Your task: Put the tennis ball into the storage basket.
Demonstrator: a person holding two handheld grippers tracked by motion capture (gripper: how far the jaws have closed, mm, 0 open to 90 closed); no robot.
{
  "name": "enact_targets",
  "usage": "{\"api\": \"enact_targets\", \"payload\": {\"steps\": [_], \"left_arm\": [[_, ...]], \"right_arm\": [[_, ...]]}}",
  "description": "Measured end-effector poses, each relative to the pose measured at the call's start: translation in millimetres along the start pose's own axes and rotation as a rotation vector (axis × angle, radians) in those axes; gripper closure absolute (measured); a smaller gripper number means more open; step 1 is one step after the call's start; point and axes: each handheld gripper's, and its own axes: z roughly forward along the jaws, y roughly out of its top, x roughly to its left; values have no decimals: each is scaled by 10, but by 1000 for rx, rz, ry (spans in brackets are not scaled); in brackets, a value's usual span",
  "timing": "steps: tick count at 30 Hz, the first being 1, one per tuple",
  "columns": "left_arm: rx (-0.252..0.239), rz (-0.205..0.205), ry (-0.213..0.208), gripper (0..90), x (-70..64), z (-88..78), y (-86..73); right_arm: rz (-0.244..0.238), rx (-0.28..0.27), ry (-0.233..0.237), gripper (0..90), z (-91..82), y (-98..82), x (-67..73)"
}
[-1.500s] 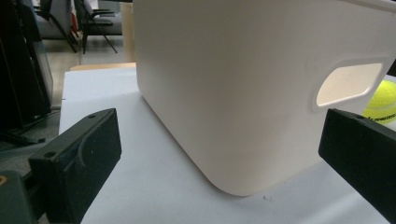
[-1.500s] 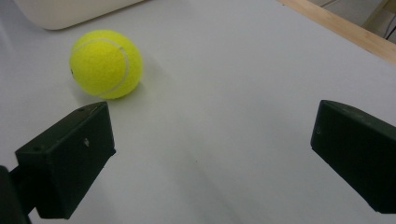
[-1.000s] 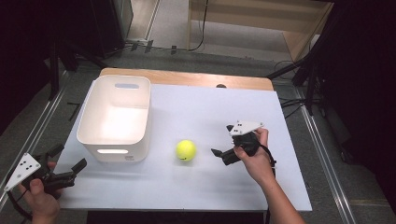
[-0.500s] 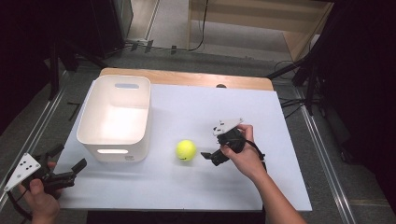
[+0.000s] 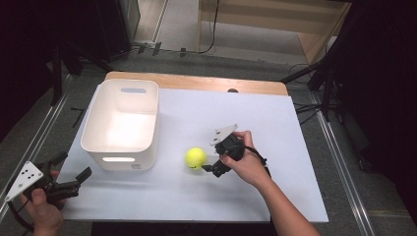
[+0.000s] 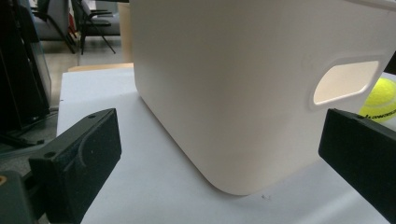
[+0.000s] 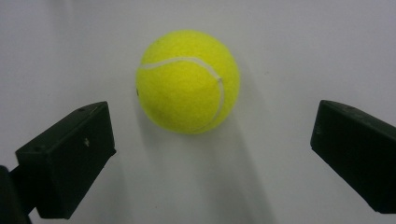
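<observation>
A yellow tennis ball (image 5: 195, 158) lies on the white table top, right of a white bin (image 5: 122, 123). My right gripper (image 5: 210, 163) is just right of the ball, tilted down at it, open. In the right gripper view the ball (image 7: 188, 80) sits a little ahead of the two spread jaws, touching neither. My left gripper (image 5: 74, 169) is at the table's front left corner, open, pointing at the bin. In the left gripper view the bin (image 6: 261, 88) with its handle cut-out stands beyond the jaws, and the ball (image 6: 380, 99) peeks out at the right edge.
A wooden strip (image 5: 196, 82) runs along the table's far edge. Metal rails (image 5: 339, 162) flank the table on both sides. Cables and dark stands lie on the floor behind. White surface (image 5: 255, 118) spreads behind and right of the ball.
My right gripper has moved left and down toward the ball, ending right next to it. The left gripper and the ball have stayed in place.
</observation>
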Motion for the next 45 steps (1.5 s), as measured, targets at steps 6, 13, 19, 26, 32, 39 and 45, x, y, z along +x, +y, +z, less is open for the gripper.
{"api": "enact_targets", "payload": {"steps": [6,13,19,26,32,39,45], "left_arm": [[-1,-1,0,0,-1,1,0],[1,1,-1,0,0,1,1],[1,2,0,0,0,0,0],[1,4,-4,0,0,-1,0],[1,4,-6,0,0,0,1],[2,4,-8,0,-2,3,1],[3,4,-8,0,-5,7,1]], "right_arm": [[-21,23,16,0,74,58,24],[-36,59,34,0,166,107,27],[-46,81,42,27,249,154,36],[-56,101,58,61,315,182,47],[-68,99,58,120,376,226,61],[-61,128,54,176,434,237,78],[-61,126,49,209,470,244,73]]}}
